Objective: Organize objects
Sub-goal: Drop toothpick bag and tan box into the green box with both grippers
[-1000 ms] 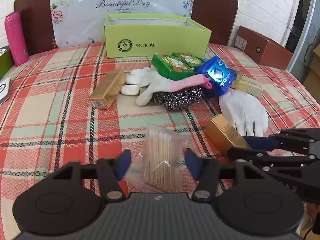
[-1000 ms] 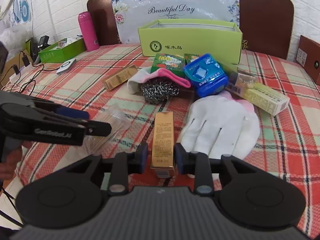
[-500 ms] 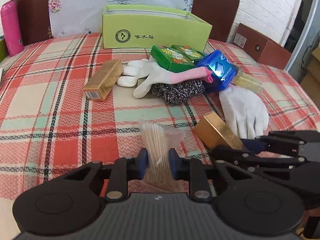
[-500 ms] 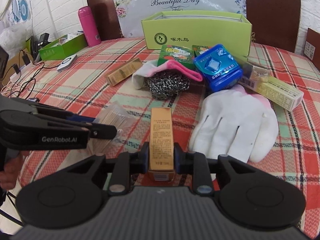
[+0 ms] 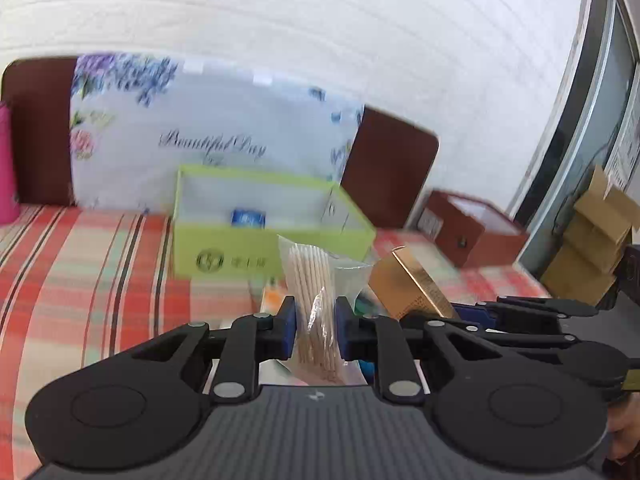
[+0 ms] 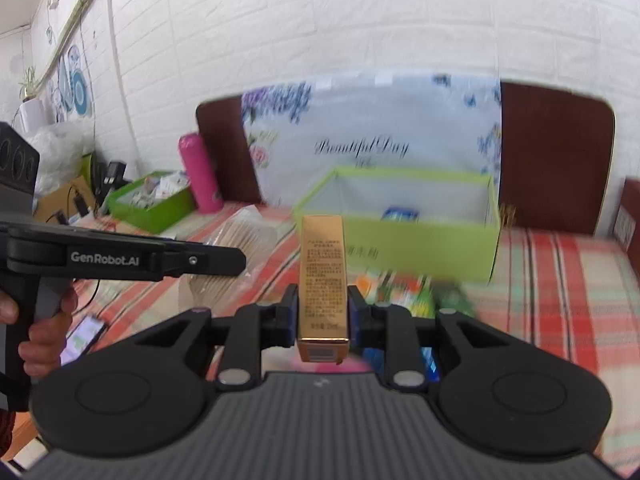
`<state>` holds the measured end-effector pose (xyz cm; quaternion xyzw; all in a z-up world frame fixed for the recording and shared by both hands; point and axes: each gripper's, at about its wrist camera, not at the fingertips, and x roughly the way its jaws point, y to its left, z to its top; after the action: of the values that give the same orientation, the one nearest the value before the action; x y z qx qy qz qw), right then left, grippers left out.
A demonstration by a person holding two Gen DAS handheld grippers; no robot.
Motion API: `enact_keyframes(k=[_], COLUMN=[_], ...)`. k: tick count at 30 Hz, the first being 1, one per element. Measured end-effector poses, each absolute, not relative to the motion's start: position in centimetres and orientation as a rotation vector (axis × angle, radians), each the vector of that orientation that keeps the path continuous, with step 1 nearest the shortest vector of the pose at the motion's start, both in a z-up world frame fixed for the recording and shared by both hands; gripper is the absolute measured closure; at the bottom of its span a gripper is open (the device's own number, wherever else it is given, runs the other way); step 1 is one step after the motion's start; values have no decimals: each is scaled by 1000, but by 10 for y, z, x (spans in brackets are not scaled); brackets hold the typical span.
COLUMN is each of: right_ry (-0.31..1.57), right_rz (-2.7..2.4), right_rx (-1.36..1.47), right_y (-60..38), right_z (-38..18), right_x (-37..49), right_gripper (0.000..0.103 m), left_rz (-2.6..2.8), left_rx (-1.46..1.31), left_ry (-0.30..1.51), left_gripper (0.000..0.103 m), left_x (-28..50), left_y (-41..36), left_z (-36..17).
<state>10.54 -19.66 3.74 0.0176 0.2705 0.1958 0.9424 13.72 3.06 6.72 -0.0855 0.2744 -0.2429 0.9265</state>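
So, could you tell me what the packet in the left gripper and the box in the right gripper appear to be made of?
The packet in the left gripper looks like thin clear plastic film, glossy and crinkled, around pale sticks, probably wood. The box in the right gripper looks like cardboard with a shiny metallic gold finish: sharp folded edges, printed text, a bright sheen.

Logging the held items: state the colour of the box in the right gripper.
Shiny gold box with small dark print, shown best in the right wrist view.
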Motion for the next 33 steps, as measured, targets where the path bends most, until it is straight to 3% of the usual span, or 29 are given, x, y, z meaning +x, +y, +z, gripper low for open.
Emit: enact_keyframes(k=[7, 20, 21, 22, 23, 24, 27, 29, 33], right_ry=[524, 665, 678, 687, 692, 685, 643, 612, 541], right_rz=[300, 224, 223, 223, 211, 199, 223, 209, 211], right_rx=[17, 84, 57, 44, 37, 30, 7, -1, 8], right_y=[-211, -201, -197, -196, -196, -197, -201, -204, -211], right_z=[55, -31, -36, -40, -43, -44, -39, -29, 1], right_x=[205, 367, 372, 376, 378, 377, 368, 357, 325], right_gripper=[80, 79, 79, 72, 51, 43, 32, 17, 8], left_rz=[-418, -296, -284, -271, -246, -225, -228, -215, -219], left_rx=[-237, -181, -175, -166, -157, -153, -132, -131, -156], left_ry=[586, 677, 673, 682, 696, 689, 646, 646, 605], left_gripper=[83, 82, 72, 59, 28, 21, 21, 21, 21], left_x=[241, 383, 387, 391, 393, 392, 383, 377, 348], left_y=[21, 19, 19, 18, 18, 19, 24, 28, 34], left_z=[79, 38, 34, 31, 28, 25, 23, 26, 46])
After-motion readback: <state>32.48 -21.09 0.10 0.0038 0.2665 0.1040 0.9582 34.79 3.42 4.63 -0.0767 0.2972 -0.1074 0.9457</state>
